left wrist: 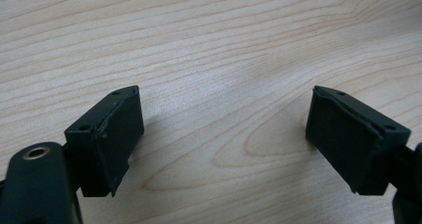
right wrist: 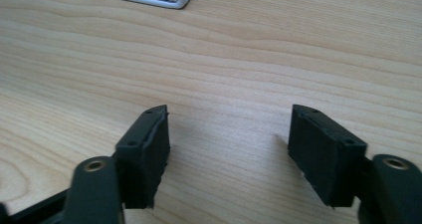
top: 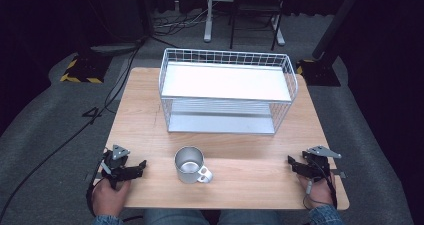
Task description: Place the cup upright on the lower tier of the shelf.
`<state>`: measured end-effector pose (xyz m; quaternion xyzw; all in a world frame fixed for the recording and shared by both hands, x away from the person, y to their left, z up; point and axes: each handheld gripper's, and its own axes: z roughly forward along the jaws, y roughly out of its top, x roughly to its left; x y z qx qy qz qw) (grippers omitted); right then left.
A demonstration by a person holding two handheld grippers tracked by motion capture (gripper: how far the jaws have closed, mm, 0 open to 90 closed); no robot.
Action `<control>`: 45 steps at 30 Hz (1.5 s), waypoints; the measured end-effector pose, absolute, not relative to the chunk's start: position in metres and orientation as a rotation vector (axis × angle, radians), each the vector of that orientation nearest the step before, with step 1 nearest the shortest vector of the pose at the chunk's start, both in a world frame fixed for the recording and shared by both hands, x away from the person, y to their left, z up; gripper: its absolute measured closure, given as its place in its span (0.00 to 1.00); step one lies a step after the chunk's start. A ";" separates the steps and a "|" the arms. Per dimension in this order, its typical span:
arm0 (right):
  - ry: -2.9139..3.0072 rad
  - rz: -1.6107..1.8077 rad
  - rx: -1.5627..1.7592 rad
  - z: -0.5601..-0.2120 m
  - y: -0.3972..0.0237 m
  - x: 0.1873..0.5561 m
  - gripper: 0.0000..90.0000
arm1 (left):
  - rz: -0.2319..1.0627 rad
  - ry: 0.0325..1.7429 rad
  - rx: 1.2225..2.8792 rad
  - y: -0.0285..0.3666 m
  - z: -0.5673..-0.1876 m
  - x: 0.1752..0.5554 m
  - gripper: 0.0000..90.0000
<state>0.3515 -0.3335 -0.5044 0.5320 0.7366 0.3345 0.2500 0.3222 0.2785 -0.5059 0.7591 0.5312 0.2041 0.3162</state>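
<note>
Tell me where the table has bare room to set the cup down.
Bare wood lies between the cup and each gripper, left and right, and along both sides of the wire rack. The rack's top shelf is empty too. Tightest: the strip between cup and rack.

Silver mug, white wire rack, pale wood-grain table, black fingers.

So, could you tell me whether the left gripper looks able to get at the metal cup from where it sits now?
Probably yes. The left gripper rests open on the table, and the cup stands just to its right with bare wood between them. The cup's handle faces away, toward the right gripper.
</note>
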 end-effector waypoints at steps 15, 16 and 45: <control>1.988 0.892 1.428 -0.503 -0.329 0.346 0.49 | 0.540 1.409 1.992 0.277 -0.506 0.325 0.17; 1.989 0.904 1.429 -0.502 -0.330 0.346 0.49 | 0.540 1.408 1.994 0.277 -0.506 0.325 0.17; 2.190 1.286 1.117 -0.428 -0.250 0.310 0.54 | 0.539 1.407 1.996 0.278 -0.506 0.326 0.17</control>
